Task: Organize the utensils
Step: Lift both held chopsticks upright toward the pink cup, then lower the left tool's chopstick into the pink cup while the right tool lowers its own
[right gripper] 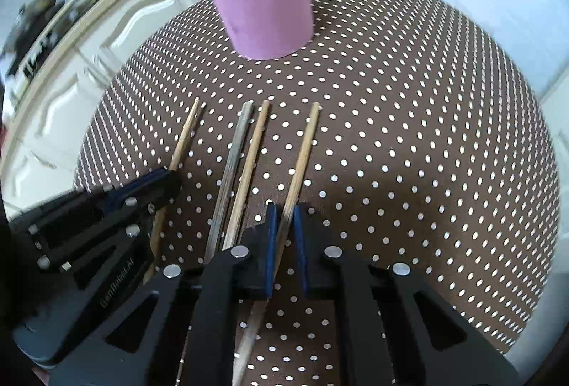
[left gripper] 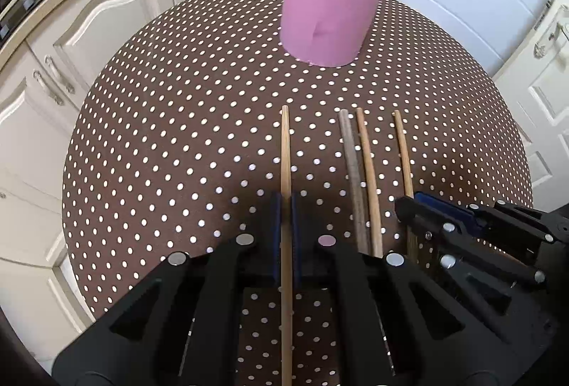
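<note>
Chopsticks: four thin round sticks lie side by side on the worktop [left gripper: 160, 122], long axes pointing away toward the pink holder [left gripper: 330, 5].
Left claw [left gripper: 285, 229]: closed on the leftmost chopstick [left gripper: 285, 151], pale bamboo, which runs straight along the claw's own line between the blue pads.
Middle pair: a grey weathered stick [left gripper: 350, 158] and a tan stick [left gripper: 368, 165], just beside each other, untouched, between the two claws.
Right claw [right gripper: 284, 233]: closed on the rightmost chopstick [right gripper: 304, 151], also aligned with its fingers.
Holder: a pink paper-wrapped cylinder, upright, well beyond the stick tips, already carrying several sticks.
Worktop: round, covered in brown cloth with white dots.
Judgement: both sticks would need lifting and tipping upright to drop in.
</note>
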